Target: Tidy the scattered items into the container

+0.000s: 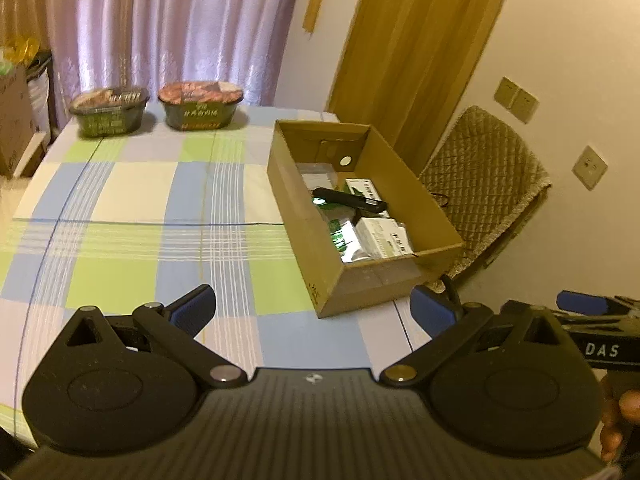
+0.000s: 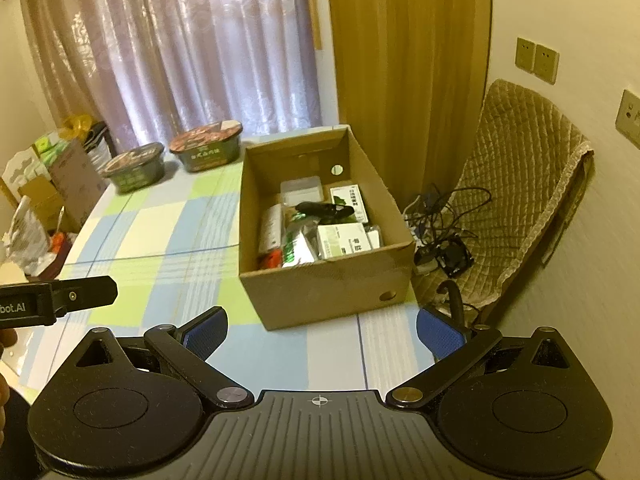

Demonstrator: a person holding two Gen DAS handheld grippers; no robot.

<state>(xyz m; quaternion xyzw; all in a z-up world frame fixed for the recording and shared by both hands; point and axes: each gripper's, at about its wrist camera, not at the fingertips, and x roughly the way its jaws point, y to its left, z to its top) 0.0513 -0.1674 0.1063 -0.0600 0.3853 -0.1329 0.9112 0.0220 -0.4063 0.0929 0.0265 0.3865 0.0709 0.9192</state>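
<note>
The cardboard box (image 1: 304,216) is sitting on the checked tablecloth (image 1: 132,248) at the table's right side, its long axis running from the near edge away toward the curtain (image 2: 192,48); in the left wrist view it is angling a little leftward as it recedes. Inside it, white and green cartons (image 2: 342,240) and foil packets (image 1: 344,240) are lying jumbled, and a black pen-like object (image 1: 352,200) is resting on top of them, lying crosswise to the box's length.

The left gripper (image 1: 314,308) is hovering low over the cloth just in front of the box's near corner, its blue-padded fingers (image 1: 192,308) spread wide and holding nothing. The right gripper (image 2: 320,332) is hanging beside it, facing the box's near wall, equally wide apart and empty.

Two instant-noodle bowls (image 1: 108,112) are standing side by side at the far end of the table, well apart from the box. A chair with a quilted cover (image 2: 516,184) is standing by the wall to the right.
</note>
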